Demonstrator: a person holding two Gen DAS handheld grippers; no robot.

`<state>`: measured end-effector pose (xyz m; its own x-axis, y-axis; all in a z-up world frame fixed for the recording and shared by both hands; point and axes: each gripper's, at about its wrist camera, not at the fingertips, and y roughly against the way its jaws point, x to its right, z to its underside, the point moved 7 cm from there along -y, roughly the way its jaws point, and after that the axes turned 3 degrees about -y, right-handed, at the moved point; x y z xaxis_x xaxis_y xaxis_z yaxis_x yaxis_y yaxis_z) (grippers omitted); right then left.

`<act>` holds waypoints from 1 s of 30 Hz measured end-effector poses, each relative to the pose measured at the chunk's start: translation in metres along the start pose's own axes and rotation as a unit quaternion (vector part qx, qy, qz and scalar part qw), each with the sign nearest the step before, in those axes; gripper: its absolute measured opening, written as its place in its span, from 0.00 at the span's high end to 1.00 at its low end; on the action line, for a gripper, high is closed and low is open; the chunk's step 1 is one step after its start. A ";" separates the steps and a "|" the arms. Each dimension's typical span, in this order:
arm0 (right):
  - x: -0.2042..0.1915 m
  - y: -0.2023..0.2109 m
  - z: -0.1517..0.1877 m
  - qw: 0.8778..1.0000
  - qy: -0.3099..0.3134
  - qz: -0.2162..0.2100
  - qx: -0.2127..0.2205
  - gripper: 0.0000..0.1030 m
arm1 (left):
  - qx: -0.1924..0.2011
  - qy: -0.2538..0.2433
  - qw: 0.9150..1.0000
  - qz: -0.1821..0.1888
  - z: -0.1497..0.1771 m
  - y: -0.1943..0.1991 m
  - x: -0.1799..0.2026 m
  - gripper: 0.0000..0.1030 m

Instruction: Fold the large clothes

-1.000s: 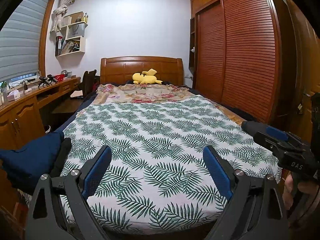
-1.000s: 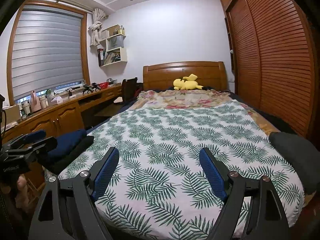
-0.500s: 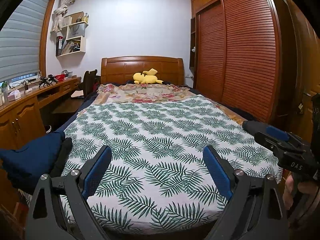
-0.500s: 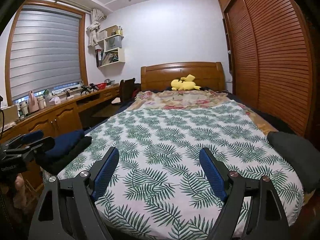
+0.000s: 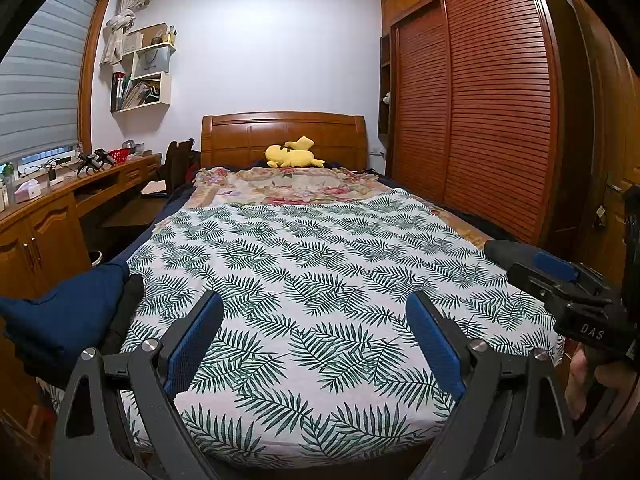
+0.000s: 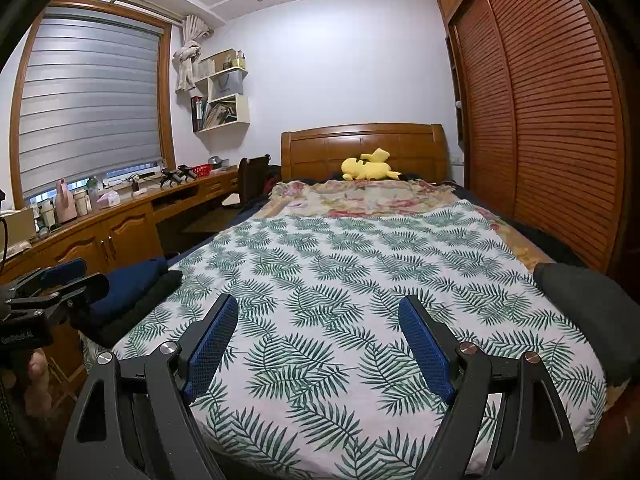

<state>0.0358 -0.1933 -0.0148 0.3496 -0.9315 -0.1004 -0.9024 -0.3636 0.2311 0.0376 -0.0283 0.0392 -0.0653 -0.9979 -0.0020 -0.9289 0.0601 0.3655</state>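
A navy folded garment (image 5: pixel 64 312) lies on a black one (image 5: pixel 128 304) at the bed's near left corner; both also show in the right wrist view, navy (image 6: pixel 132 284) over black (image 6: pixel 136 312). A dark grey garment (image 6: pixel 588 312) lies at the near right corner. My left gripper (image 5: pixel 314 332) is open and empty above the foot of the bed. My right gripper (image 6: pixel 318 332) is open and empty too, beside it. Each gripper shows in the other's view: the right one (image 5: pixel 560 280), the left one (image 6: pixel 52 284).
A fern-print sheet (image 5: pixel 320 272) covers the bed. A yellow plush (image 5: pixel 292 154) lies by the wooden headboard (image 5: pixel 284 136). A long desk with clutter (image 6: pixel 100 216) runs along the left wall. A slatted wardrobe (image 5: pixel 480 120) stands on the right.
The right wrist view has shifted slightly to the right and back; the left gripper is still. Both grippers stay open and empty.
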 end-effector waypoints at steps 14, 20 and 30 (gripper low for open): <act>0.002 -0.001 0.002 1.000 0.002 -0.001 -0.001 0.19 | 0.000 -0.001 1.000 -0.002 0.001 0.000 -0.001 0.10; 0.002 -0.001 0.002 1.000 0.003 -0.001 -0.001 0.19 | 0.000 -0.001 1.000 -0.002 0.001 0.000 0.000 0.10; 0.005 -0.003 0.002 1.000 0.004 -0.002 -0.003 0.19 | -0.001 -0.002 1.000 -0.003 0.002 0.000 -0.002 0.10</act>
<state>0.0394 -0.1967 -0.0180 0.3555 -0.9300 -0.0934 -0.8993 -0.3675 0.2370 0.0369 -0.0262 0.0377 -0.0611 -0.9981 -0.0073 -0.9289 0.0542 0.3665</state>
